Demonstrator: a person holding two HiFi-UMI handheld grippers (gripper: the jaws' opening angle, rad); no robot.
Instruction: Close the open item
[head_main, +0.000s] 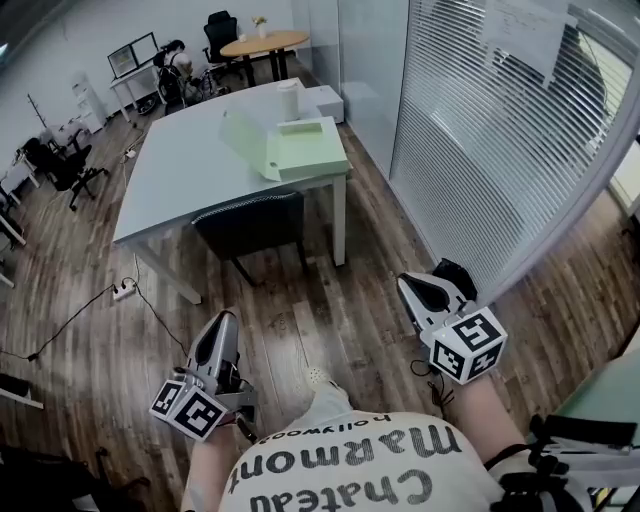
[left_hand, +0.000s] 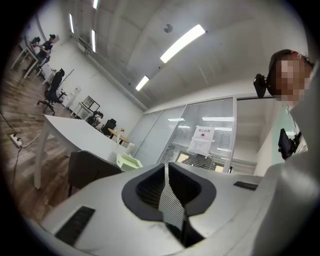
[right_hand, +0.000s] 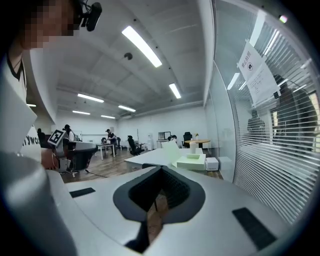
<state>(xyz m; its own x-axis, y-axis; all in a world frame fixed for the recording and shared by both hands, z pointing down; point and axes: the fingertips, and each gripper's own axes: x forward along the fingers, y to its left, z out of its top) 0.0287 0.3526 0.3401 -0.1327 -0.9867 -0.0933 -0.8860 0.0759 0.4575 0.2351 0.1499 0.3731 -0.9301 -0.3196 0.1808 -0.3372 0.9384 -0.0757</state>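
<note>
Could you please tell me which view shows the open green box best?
The head view: it sees the green box from above, lid up. The left gripper view and right gripper view show it small and side-on.

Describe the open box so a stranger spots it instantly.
Look at the large white table beside the glass wall. At its near right corner sits a pale green box, lid raised; the box behind it is smaller and white.

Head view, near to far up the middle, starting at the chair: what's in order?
In order: black chair → open green box → white cylinder → round wooden table.
</note>
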